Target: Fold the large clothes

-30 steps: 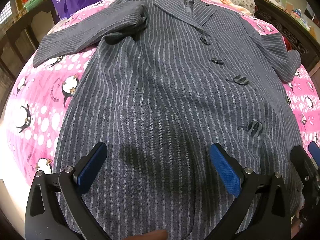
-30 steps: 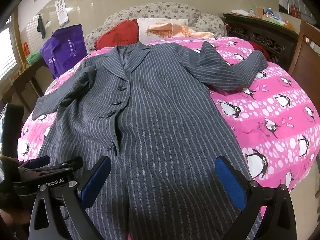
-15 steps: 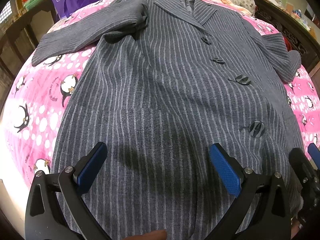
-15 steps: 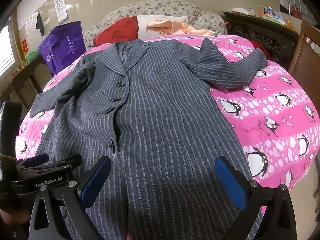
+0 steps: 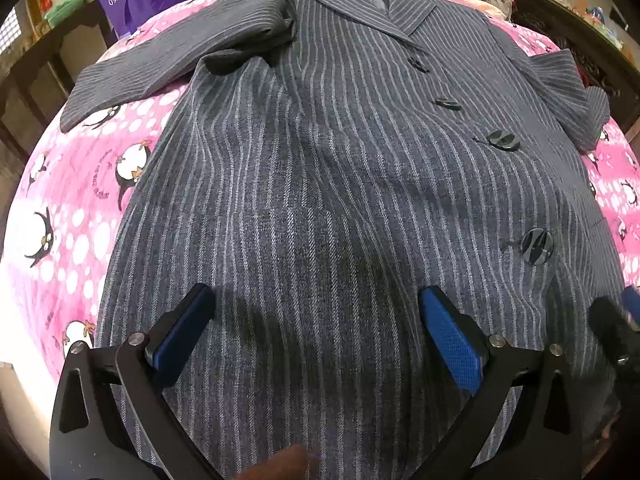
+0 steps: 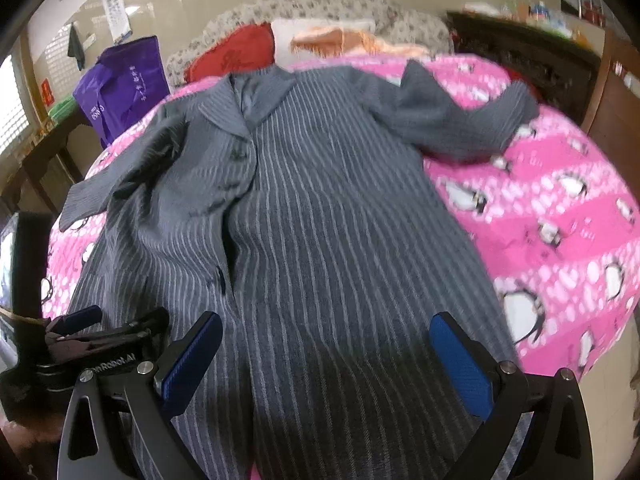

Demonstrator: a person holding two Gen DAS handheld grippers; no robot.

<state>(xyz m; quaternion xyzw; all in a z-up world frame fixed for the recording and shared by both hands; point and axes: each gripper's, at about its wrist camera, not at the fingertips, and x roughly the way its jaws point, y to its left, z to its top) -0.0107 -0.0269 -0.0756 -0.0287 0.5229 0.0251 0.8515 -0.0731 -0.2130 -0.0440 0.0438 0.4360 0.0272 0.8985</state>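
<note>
A long grey pinstriped coat (image 5: 328, 184) lies front-up and buttoned on a pink penguin-print bed cover (image 5: 68, 216), collar at the far end, both sleeves spread out to the sides. My left gripper (image 5: 316, 336) hovers open over the coat's lower left panel, nothing between its blue pads. In the right wrist view the same coat (image 6: 320, 220) fills the middle, and my right gripper (image 6: 326, 360) stands open above its hem. The left gripper (image 6: 92, 332) shows at the lower left of that view, beside the coat's edge.
A purple bag (image 6: 120, 88) stands at the bed's far left. Red and orange pillows (image 6: 240, 52) lie beyond the collar. Dark wooden furniture (image 6: 532, 56) lines the right side, with a wooden chair (image 6: 616, 100) near the bed's right edge.
Both grippers have drifted slightly forward over the coat's lower part and stay open. The right wrist view has tilted and blurred. The coat lies as before.
</note>
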